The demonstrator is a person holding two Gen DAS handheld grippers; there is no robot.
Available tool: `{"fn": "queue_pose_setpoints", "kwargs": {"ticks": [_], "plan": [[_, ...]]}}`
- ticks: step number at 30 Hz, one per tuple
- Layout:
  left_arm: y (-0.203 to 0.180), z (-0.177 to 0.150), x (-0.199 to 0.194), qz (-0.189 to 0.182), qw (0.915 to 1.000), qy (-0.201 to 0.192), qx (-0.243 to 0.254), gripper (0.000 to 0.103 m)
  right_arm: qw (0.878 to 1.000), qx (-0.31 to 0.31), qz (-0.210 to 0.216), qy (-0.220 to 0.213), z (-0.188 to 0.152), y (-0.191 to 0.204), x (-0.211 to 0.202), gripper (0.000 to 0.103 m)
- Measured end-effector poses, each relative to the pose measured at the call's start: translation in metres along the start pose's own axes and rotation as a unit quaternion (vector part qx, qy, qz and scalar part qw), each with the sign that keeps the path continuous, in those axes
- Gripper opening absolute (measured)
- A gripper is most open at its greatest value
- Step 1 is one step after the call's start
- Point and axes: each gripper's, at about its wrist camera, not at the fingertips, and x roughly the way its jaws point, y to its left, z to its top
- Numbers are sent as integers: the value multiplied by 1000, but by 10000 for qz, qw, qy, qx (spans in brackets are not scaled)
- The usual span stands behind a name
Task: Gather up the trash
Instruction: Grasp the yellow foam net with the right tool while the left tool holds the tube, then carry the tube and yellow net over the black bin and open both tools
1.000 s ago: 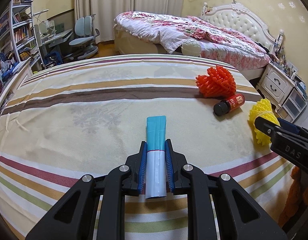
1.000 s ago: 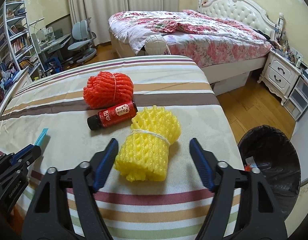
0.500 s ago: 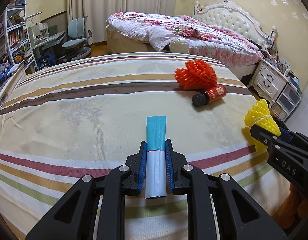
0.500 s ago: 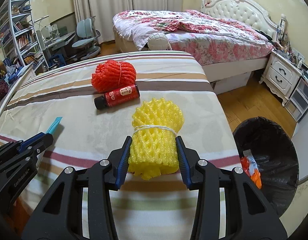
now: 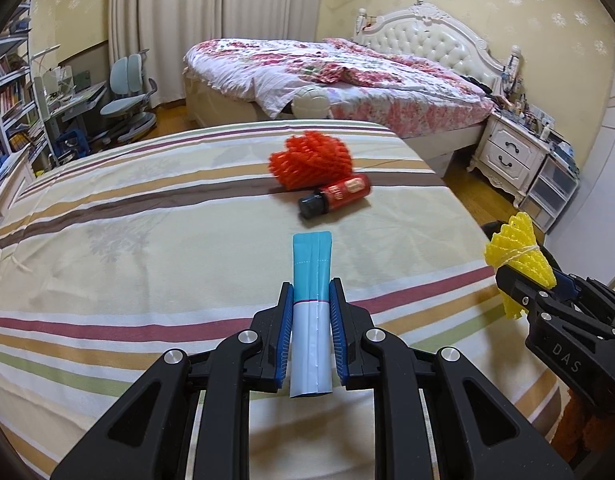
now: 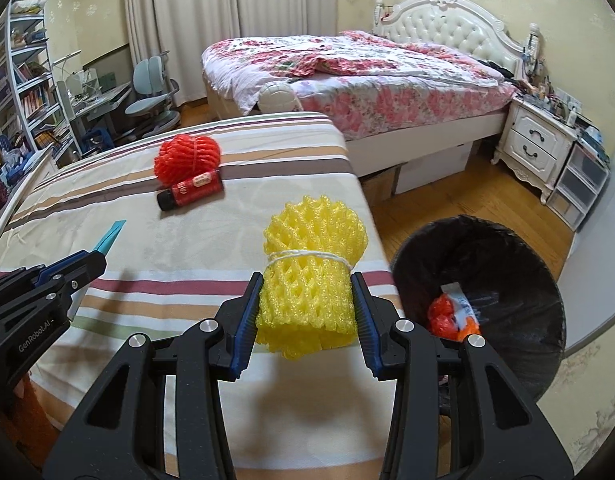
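Right gripper (image 6: 307,312) jaws pinch yellow foam net (image 6: 313,268); left gripper (image 5: 310,328) jaws pinch blue-white sachet (image 5: 311,300). Risk: springy net slips out short of bin (image 6: 503,248).

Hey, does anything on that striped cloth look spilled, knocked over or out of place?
Nothing spilled. The small red bottle lies on its side against the red foam net on the striped cloth, which fits trash waiting to be collected.

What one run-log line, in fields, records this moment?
left tongs: shut on packet | right tongs: shut on yellow net | on bedspread: red net, bottle | bin: partly filled
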Motion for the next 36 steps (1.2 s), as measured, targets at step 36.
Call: {"fn": "queue_pose_setpoints", "kwargs": {"ticks": [36], "plan": [[-188, 28, 36, -935, 9875, -97, 1267, 19, 9853, 1364, -1005, -206, -13, -169, -9, 42]]}}
